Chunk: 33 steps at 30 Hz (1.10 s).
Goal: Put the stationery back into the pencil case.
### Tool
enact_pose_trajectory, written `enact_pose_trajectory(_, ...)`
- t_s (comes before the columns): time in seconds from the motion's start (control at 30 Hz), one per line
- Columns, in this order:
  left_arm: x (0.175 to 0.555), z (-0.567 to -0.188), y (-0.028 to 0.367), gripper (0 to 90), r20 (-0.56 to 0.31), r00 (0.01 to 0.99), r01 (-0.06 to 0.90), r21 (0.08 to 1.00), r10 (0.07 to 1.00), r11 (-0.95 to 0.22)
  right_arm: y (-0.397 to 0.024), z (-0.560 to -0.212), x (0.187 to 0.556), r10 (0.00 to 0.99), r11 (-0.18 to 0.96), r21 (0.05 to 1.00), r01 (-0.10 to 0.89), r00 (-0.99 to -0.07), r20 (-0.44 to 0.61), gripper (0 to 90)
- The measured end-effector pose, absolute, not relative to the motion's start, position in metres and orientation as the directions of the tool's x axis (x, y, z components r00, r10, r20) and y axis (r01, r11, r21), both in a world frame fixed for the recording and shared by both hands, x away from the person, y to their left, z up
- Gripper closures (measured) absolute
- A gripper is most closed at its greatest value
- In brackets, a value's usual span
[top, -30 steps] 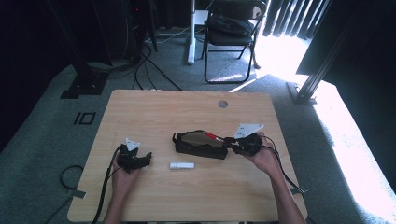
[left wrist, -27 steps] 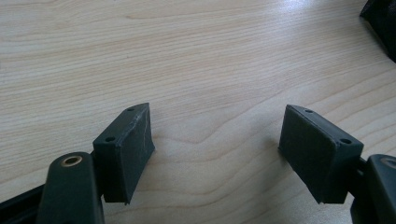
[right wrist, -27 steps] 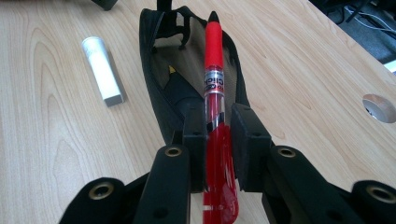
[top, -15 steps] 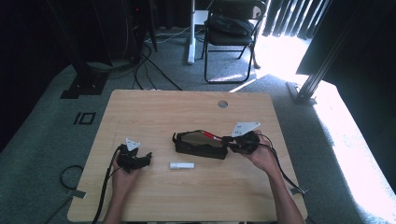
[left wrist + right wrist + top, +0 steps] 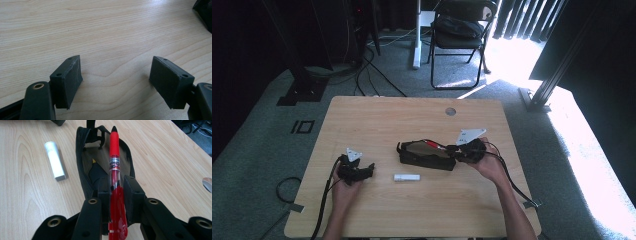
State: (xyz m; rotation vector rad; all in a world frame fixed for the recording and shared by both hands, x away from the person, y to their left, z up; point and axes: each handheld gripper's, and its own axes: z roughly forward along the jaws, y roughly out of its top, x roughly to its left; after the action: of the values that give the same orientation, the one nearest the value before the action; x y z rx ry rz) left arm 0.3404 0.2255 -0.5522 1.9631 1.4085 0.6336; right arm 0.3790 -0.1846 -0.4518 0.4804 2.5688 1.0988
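There, the right gripper [image 5: 117,192] clamped a glossy red pen [image 5: 115,170], its tip over the open black mesh pouch [image 5: 86,173]; a white tube [image 5: 55,161] lay beside it. The left gripper [image 5: 116,80] rested spread and empty on the pale wood-grain table [image 5: 100,30].

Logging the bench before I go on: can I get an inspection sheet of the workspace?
Surface: light wooden table, grommet hole near far edge.
Job's things: red pen over open black fabric pencil case; a dark pen inside.
Clutter: small white tube beside the case.
Grippers: left hand-held gripper open on bare wood; right hand-held gripper shut on the pen.
Cables: one trails from each gripper; more on the floor.
Surroundings: black folding chair, carpet, sunlight.
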Motion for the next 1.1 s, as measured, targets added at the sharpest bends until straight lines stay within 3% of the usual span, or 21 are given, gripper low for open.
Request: enact_pose_trajectory(1.1, 0.34, -0.552, 0.226, 26.0, 0.021, 0.312, 0.645, 0.729, 0.95, -0.228, -0.168, -0.458, 0.392, 0.383, 0.674, 0.718, 0.175, -0.913, -0.137, 76.7)
